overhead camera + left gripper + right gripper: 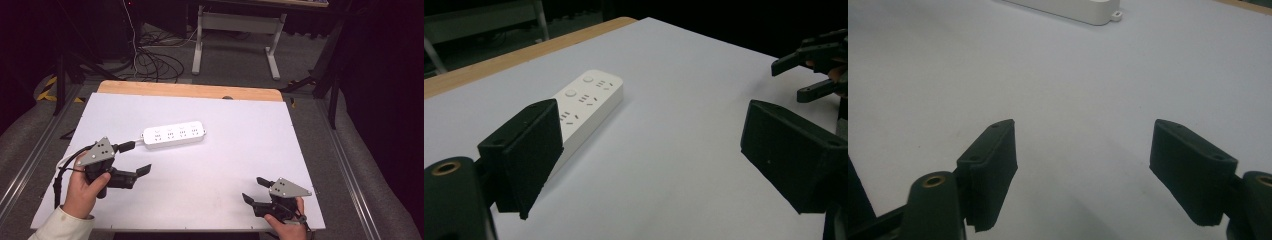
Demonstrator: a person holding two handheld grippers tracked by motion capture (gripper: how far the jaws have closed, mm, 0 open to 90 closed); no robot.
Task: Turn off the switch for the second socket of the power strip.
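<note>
A white power strip (174, 134) lies across the middle of the white tabletop (225, 165), its sockets facing up. My left gripper (140, 157) is held just left of and below the strip's left end, open wide with nothing between its jaws. In the left gripper view the power strip (589, 100) lies ahead, partly behind the left jaw of my left gripper (649, 150). My right gripper (255, 190) rests near the table's front right edge, open and empty. Its own view shows my right gripper (1083, 165) over bare table, with the power strip's end (1073, 10) far ahead.
A wooden strip (190, 90) runs along the table's far edge. Beyond it are floor cables (155, 60) and a white desk frame (235, 30). Metal rails (345, 165) flank the table. In the left gripper view the right gripper (814, 55) is at the far right.
</note>
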